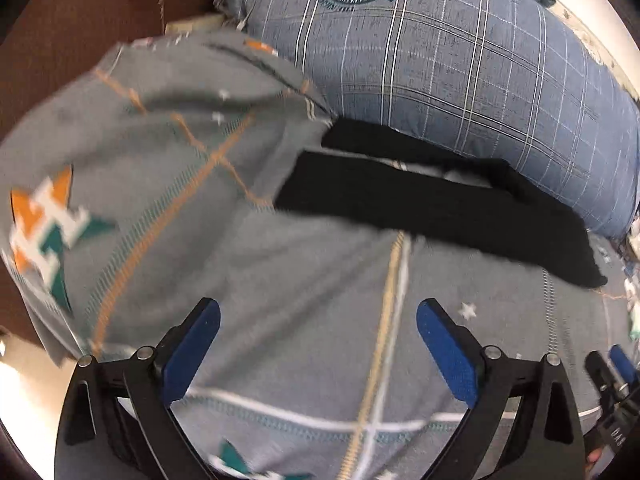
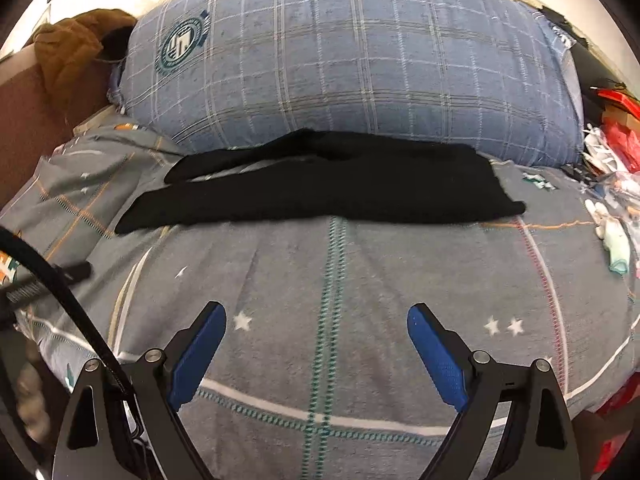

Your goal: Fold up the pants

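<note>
Toward the far edge of the bed, against the plaid pillow [image 2: 352, 64]: black pants [image 2: 320, 188], laid flat across the grey patterned bedspread [image 2: 360, 280], legs doubled one over the other, a pale strip showing in the gap between the layers. Nearer the front edge — left gripper [image 1: 318, 320], blue pads spread wide, pinching nothing, held above bare bedspread. Same with the right gripper [image 2: 316, 320] — jaws apart, empty, well short of the pants. Beyond the bed's left edge, a brown garment [image 2: 76, 52]; along the right edge, scattered clutter [image 2: 612, 168], blurred.
</note>
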The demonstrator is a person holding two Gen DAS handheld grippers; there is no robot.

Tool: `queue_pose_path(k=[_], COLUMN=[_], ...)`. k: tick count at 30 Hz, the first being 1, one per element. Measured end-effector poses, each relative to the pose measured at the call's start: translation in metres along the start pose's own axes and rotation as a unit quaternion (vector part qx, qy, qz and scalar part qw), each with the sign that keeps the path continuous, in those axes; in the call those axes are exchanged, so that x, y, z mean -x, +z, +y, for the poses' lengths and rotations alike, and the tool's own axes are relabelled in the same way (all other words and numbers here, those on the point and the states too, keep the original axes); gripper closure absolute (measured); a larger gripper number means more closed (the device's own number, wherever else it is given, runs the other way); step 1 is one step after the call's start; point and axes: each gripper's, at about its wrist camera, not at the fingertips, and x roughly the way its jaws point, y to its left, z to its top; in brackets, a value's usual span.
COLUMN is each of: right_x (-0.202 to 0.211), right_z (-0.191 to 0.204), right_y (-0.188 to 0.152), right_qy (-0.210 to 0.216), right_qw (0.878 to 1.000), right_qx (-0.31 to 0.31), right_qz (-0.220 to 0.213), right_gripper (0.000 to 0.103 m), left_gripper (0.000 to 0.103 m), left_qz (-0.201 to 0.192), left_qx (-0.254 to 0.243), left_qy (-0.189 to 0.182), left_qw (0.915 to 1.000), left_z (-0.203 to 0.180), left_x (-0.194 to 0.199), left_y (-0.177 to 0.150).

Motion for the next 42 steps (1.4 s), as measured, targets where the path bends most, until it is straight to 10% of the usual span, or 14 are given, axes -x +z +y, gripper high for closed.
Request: queue_pose_path(k=[20,22,25,32,34,35,37,42], right_x=[-0.094,-0.109,-0.127,-0.139,-0.144,-0.147,-0.156,-0.128], right_z=[-0.138,-0.156,-0.184,-0.217,-0.219,-0.219,-0.217,-0.211], right_y=[0.073,0.074,0.075,0.087,0.094,0.097,0.102,0.112], right_qy=[0.063,0.073,0.096,0.083,0.075,0.072,0.063,0.076], right_qw=[0.977,0.969,0.95,0.932,0.934,0.937,0.941,0.947], right_qx=[-0.19,-0.221,-0.283,-0.346,-0.342,-0.336,-0.324,-0.31], right_qz=[0.075,0.083,0.088,0.073,0.069,0.065,0.08,0.046], right_gripper=[0.008,0.008,0.008,0.009,0.009,0.021,0.081,0.091], left_gripper=[0.007,0.042,0.066,0.066,0.092,0.096,0.098,0.098], left_qz=[0.109,0.13,0.122,0.128,0.122,0.122,0.127,0.114], left_qx=[-0.026,-0.029,-0.042,-0.045,-0.053,-0.052,-0.039,-0.01], left_qy=[-0.068,-0.074,-0.054,-0.057,-0.046,-0.042,-0.047,-0.064], left_qw=[0.9914,0.9884,0.9902,0.9891,0.99,0.9903,0.99,0.9914], left_z=[0.018,0.013,0.009,0.006,0.002,0.001,0.003,0.012], left_x=[-0.124,-0.135,-0.137,-0.141,-0.14,-0.14,-0.137,-0.105], left_y=[0.087,0.088,0.089,0.094,0.095,0.095,0.098,0.106])
